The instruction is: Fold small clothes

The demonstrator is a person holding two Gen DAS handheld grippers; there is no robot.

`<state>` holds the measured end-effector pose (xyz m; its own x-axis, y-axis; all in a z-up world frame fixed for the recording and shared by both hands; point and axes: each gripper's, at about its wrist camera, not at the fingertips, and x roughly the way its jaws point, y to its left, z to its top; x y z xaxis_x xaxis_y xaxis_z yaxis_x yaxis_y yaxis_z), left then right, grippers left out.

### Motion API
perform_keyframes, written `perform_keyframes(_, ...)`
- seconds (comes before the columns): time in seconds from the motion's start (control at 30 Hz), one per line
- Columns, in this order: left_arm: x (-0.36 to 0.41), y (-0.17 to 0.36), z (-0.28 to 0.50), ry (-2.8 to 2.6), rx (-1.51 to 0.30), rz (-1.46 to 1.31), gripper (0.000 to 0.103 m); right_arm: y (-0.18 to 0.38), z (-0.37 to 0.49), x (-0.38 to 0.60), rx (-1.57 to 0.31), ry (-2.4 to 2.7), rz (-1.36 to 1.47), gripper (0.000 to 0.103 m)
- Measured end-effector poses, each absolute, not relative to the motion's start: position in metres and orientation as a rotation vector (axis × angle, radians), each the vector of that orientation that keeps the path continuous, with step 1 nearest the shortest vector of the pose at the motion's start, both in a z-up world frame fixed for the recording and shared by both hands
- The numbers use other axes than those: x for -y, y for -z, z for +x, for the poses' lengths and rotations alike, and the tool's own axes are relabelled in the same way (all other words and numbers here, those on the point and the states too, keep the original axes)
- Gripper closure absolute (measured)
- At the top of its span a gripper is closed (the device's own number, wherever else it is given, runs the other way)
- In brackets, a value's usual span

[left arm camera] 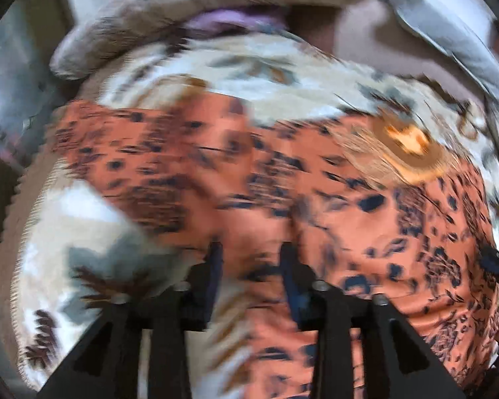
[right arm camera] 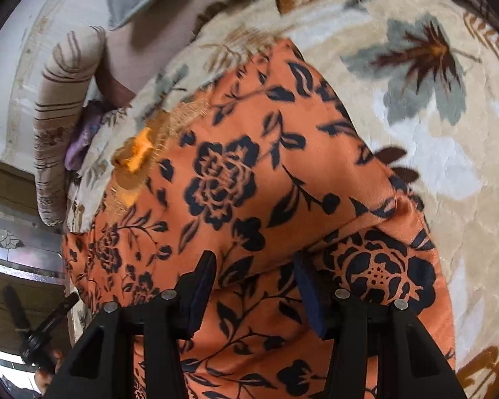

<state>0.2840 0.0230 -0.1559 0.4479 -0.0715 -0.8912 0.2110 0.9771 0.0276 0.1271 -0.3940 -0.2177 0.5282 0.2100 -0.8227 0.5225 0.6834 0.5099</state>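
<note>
An orange garment with a dark blue flower print [right arm camera: 249, 179] lies spread on a cream floral blanket [right arm camera: 432, 126]. In the right wrist view a folded layer [right arm camera: 382, 266] lies over its near right part. My right gripper [right arm camera: 254, 262] hangs just above the cloth, fingers apart, nothing between them. The left wrist view is blurred by motion. There the same garment [left arm camera: 189, 166] fills the middle, and my left gripper [left arm camera: 251, 252] is open over it, empty. The other gripper's tip [left arm camera: 497, 262] shows at the right edge.
A striped bolster pillow [right arm camera: 66, 106] and a purple cloth [right arm camera: 83, 139] lie at the blanket's far edge. A grey cushion [left arm camera: 449, 33] lies beyond. The left gripper's tip [right arm camera: 46, 326] shows at the lower left of the right wrist view. A wall and furniture stand behind.
</note>
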Motion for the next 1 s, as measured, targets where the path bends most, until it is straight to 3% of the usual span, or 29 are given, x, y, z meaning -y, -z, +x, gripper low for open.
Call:
perform_keyframes(0.2, -0.129, 0.122, 0.309, -0.037, -1.034, -0.043, 0.042, 0.209, 0.126, 0.383, -1.004, 0.173, 0.817, 0.050)
perform_keyframes(0.53, -0.230, 0.156, 0.364, -0.229, -1.070, -0.380, 0.042, 0.198, 0.136, 0.361, -0.958, 0.139, 0.708, 0.050)
perform_keyframes(1.0, -0.253, 0.218, 0.424, -0.194, -1.043, -0.683, 0.042, 0.201, 0.149, 0.356, -0.951, 0.182, 0.600, 0.050)
